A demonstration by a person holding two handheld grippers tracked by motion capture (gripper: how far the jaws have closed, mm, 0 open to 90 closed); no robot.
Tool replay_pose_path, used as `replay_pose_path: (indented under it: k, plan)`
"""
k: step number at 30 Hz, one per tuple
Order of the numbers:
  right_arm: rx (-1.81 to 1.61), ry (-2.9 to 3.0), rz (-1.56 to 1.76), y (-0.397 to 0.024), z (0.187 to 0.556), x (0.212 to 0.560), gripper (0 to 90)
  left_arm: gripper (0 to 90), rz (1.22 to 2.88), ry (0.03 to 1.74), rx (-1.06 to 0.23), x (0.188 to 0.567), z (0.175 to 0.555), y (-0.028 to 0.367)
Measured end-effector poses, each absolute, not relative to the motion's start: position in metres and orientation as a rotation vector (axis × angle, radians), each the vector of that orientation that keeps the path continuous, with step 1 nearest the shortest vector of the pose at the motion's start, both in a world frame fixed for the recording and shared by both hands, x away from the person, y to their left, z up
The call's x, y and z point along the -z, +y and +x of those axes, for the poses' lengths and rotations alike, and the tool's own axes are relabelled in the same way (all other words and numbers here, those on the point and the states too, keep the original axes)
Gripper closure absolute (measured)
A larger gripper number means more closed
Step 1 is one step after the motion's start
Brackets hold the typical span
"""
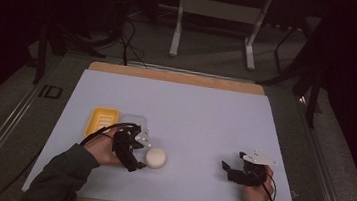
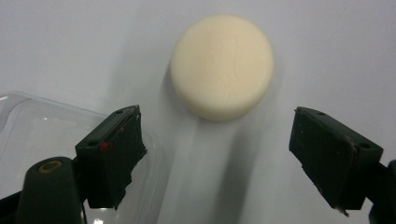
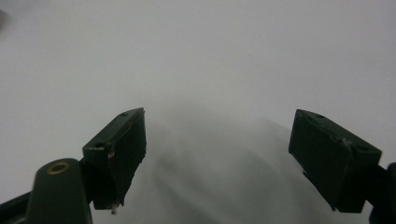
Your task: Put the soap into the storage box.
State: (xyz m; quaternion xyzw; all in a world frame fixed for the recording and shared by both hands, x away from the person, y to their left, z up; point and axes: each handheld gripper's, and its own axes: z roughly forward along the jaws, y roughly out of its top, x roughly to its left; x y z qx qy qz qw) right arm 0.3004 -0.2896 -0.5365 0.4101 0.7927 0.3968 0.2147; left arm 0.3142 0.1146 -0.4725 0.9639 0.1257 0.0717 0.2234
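Right tongs (image 1: 232, 170) near the counter's (image 1: 205, 113) front right corner, jaws apart, nothing between. Left tongs (image 1: 137, 152) toward the front left, jaws wide, empty; cream puck (image 2: 222, 66) lies just ahead on the sheet, untouched. Clear lid (image 2: 42, 135) and yellow tray (image 1: 101, 121) sit behind, nearer the left edge. Risk: closing early would nudge the puck away; the left jaw may catch the lid.

High cam looks down + forward over the whole table (image 1: 190, 112). Left gripper cam sits v. close above the round soap (image 2: 222, 65), also seen from high (image 1: 156, 158). Right gripper cam faces bare table, close.
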Motion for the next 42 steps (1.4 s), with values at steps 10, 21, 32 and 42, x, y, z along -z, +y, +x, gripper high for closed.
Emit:
replay_pose_path:
  k: [10, 21, 32, 42]
  plan:
    - [-1.100, 2.200, 1.137, -0.290, 0.301, 0.537, 18.8, 17.0, 2.671, 0.332, -0.180, 0.474, 0.317, 0.108]
    - [-1.101, 2.202, 1.136, -0.289, 0.301, 0.537, 18.8, 15.1, 2.673, 0.336, -0.137, 0.477, 0.322, 0.099]
    - [-1.102, 2.204, 1.137, -0.289, 0.301, 0.537, 18.8, 14.8, 2.709, 0.315, -0.125, 0.478, 0.325, 0.091]
    - [-1.095, 2.208, 1.133, -0.289, 0.301, 0.537, 18.8, 13.6, 2.739, 0.305, -0.113, 0.482, 0.327, 0.083]
